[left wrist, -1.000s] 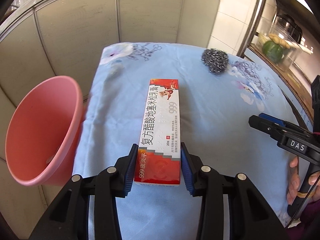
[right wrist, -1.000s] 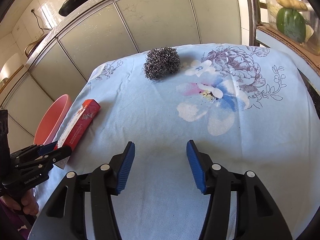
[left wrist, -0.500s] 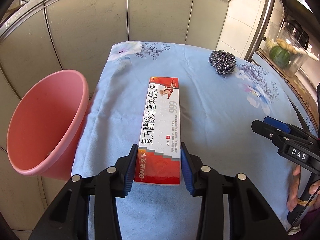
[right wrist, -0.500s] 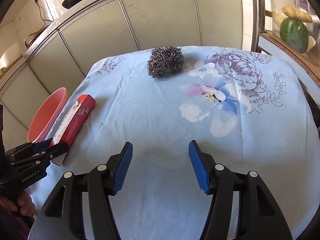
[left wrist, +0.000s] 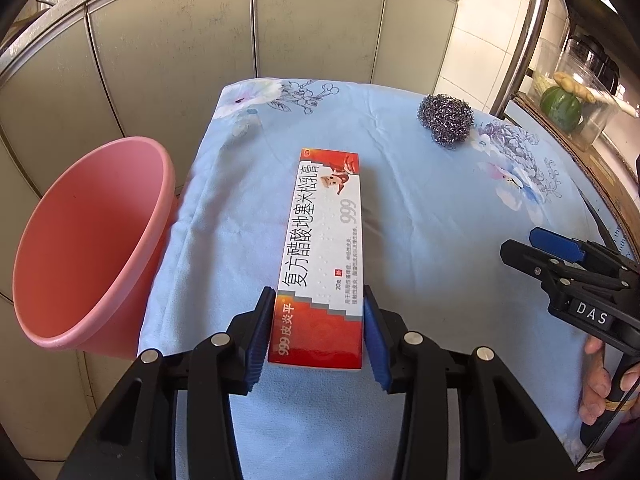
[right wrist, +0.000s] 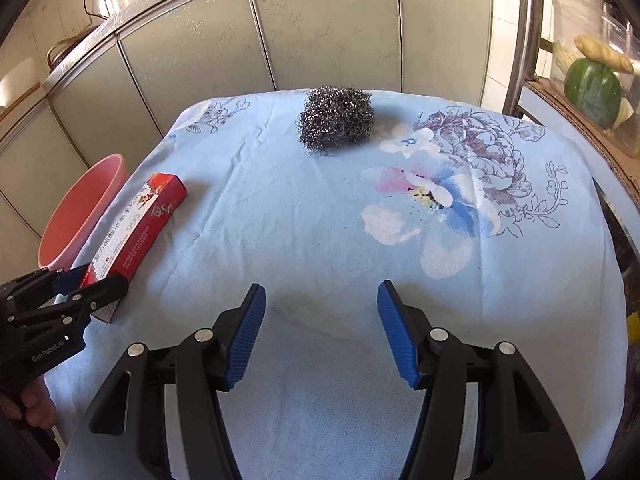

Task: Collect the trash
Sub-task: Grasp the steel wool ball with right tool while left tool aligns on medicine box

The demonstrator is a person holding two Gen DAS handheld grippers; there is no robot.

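My left gripper (left wrist: 318, 332) is shut on the near end of a long red and white ointment box (left wrist: 322, 248) and holds it above the blue floral cloth (left wrist: 420, 208). The box also shows in the right wrist view (right wrist: 136, 228), with the left gripper (right wrist: 80, 284) at its near end. A pink bin (left wrist: 92, 248) stands off the table's left edge, left of the box; it also shows in the right wrist view (right wrist: 82, 208). A steel wool ball (right wrist: 338, 120) lies at the far middle of the cloth. My right gripper (right wrist: 320, 332) is open and empty above the cloth.
Grey cabinet doors (right wrist: 320, 32) run behind the table. A metal pole (right wrist: 520, 36) and a clear container with a green squash (right wrist: 592, 88) stand at the right. The right gripper (left wrist: 568, 268) shows at the right of the left wrist view.
The left gripper has lifted and drawn back with the box, so the table and bin look farther off. The right gripper has drawn back slightly.
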